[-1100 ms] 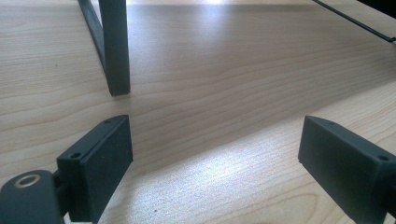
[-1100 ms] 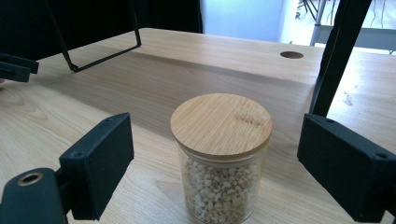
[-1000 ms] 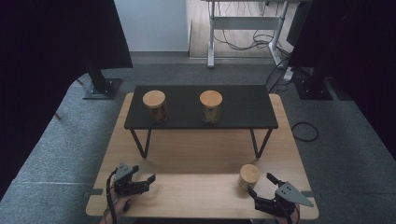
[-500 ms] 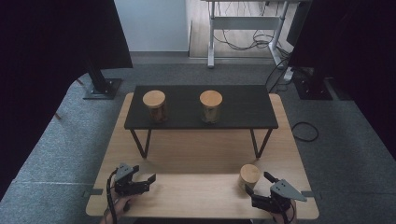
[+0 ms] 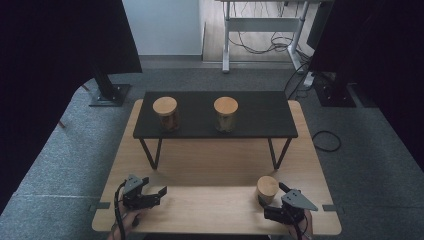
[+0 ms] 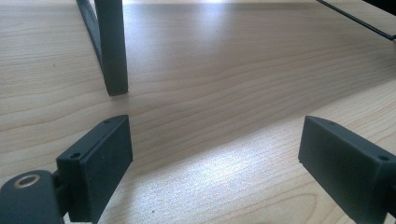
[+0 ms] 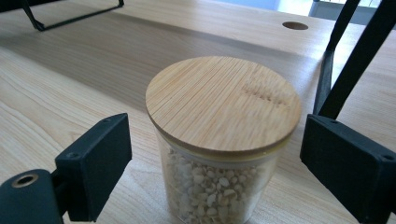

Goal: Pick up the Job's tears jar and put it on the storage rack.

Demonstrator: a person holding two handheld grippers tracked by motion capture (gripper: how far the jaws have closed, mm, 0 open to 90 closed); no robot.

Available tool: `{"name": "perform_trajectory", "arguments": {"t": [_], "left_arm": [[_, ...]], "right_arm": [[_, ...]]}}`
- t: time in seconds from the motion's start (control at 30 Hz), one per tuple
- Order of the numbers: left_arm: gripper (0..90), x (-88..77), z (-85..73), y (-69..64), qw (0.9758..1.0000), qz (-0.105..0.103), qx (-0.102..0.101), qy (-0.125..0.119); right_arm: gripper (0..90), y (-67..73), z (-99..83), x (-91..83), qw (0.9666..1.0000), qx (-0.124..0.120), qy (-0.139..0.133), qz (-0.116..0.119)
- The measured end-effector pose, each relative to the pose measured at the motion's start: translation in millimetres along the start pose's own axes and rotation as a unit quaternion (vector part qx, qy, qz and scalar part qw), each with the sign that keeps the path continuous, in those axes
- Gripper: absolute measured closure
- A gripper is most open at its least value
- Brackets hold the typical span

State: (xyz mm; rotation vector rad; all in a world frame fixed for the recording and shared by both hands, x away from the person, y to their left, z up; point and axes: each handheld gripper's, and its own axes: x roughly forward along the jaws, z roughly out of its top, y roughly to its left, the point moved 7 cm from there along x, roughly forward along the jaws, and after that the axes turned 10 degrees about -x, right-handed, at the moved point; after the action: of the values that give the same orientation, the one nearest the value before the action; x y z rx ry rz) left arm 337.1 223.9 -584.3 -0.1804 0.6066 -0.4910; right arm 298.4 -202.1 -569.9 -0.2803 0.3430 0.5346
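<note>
Clear glass jar [image 7: 219, 154] with round bamboo lid, filled with pale grains, upright near the right front edge of the light wooden counter [image 5: 210, 170]. Low black shelf [image 5: 260, 117] on thin metal legs farther back, bearing two similar lidded jars [image 5: 165, 113]; grey carpet and dark curtains around. Jar between the jaws of the right tongs [image 7: 215, 177], pads clear of the glass, just opened wider. Left tongs [image 6: 215, 158] spread over bare wood, well apart from the jar.
</note>
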Motion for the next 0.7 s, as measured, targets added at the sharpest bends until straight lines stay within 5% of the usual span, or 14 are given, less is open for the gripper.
{"name": "perform_trajectory", "arguments": {"t": [0.7], "left_arm": [[9.1,0.2,-0.1,-0.4,1.0000,0.000,0.002,0.001]], "right_arm": [[16.9,0.8,0.8,19.8,0.9997,-0.002,0.014,-0.019]]}}
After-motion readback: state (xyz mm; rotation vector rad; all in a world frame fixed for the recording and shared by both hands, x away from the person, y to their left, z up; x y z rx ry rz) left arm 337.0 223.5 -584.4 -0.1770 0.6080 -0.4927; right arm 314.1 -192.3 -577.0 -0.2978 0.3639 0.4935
